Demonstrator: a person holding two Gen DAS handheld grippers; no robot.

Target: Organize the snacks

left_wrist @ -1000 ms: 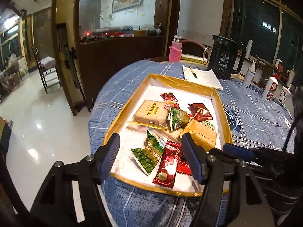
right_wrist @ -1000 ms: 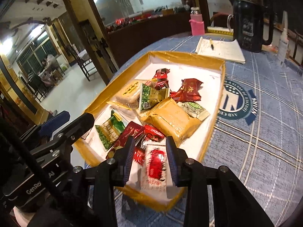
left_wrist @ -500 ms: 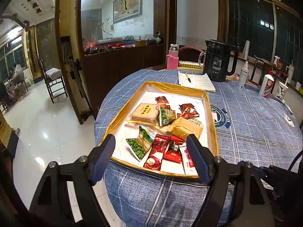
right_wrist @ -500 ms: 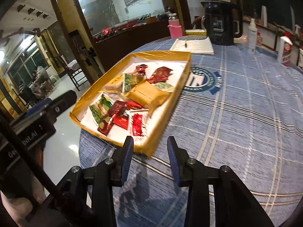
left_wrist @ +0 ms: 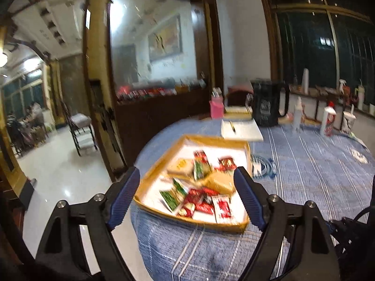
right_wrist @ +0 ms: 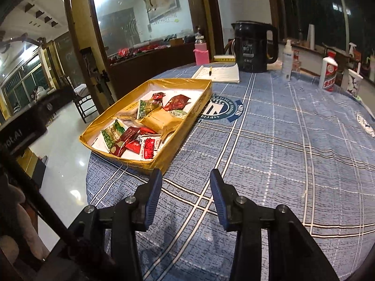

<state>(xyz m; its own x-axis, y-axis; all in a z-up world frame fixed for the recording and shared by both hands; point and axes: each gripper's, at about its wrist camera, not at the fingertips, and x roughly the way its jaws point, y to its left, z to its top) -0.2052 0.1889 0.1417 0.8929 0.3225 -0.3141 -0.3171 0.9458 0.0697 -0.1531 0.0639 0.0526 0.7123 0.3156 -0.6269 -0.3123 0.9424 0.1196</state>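
A shallow gold-edged tray [right_wrist: 204, 93] [left_wrist: 246, 151] sits near the left edge of a round table with a blue checked cloth [right_wrist: 293, 140]. Several snack packets lie in it: red ones [right_wrist: 133, 144], green ones [right_wrist: 112, 133], a tan wrapped cake [right_wrist: 161, 119] and a white-and-red packet [right_wrist: 148, 149]. My left gripper [left_wrist: 187, 182] hangs in front of the tray, back from it, its jaws opening with nothing between them. My right gripper [right_wrist: 185, 175] is over bare cloth right of the tray's near corner, jaws opening and empty.
At the table's far side stand a black kettle [right_wrist: 254, 46], a pink bottle [right_wrist: 201, 53], an open notebook with a pen [right_wrist: 220, 72], a pump bottle [right_wrist: 287, 58], a white-and-red bottle [right_wrist: 329, 72] and a paper cup [right_wrist: 354, 82]. A chair [left_wrist: 80, 126] stands on the glossy floor at left.
Both grippers have pulled back from the tray and opened wider. The white-and-red packet that was between the right gripper's fingers now lies in the tray.
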